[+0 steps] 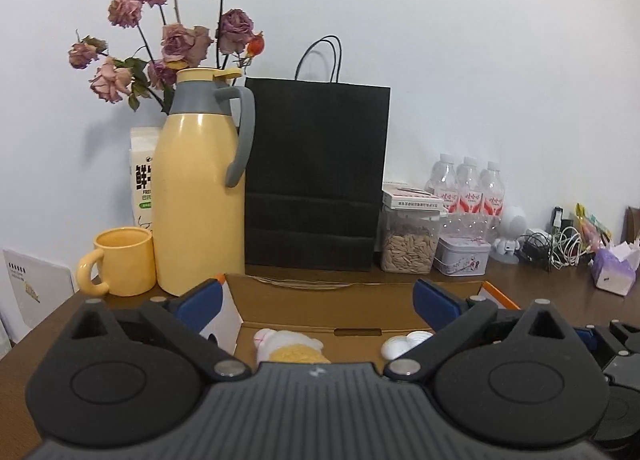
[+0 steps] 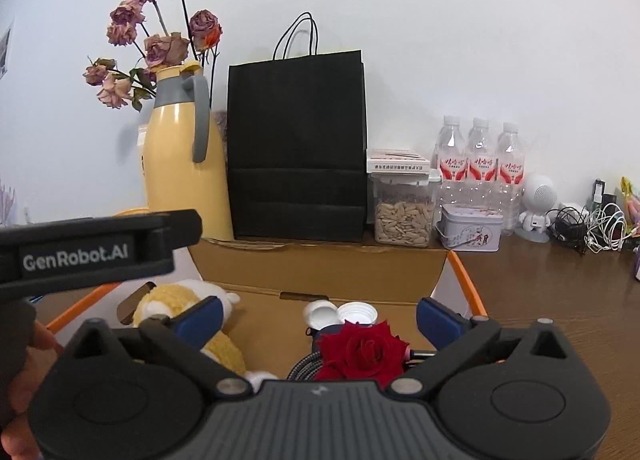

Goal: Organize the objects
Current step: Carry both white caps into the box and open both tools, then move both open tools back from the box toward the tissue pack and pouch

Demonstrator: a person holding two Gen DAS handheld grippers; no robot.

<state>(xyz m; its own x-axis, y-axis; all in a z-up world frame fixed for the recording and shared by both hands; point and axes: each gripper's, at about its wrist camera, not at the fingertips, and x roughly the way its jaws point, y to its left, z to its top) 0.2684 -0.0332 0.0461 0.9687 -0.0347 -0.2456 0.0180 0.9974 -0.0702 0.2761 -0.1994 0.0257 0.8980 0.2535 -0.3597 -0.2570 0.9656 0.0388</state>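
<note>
An open cardboard box with orange-edged flaps sits on the brown table in front of both grippers. In it lie a yellow and white plush toy, a red rose, white bottle caps and a braided cable. My right gripper hovers above the box, blue pads wide apart, open and holding nothing. My left gripper is also open over the box's near side, with the plush toy and caps below it. Its black body shows at the left of the right wrist view, held by a hand.
Behind the box stand a yellow thermos jug, a yellow mug, dried roses and a black paper bag. To the right are a seed jar, a tin, water bottles, a white figurine, cables and tissues.
</note>
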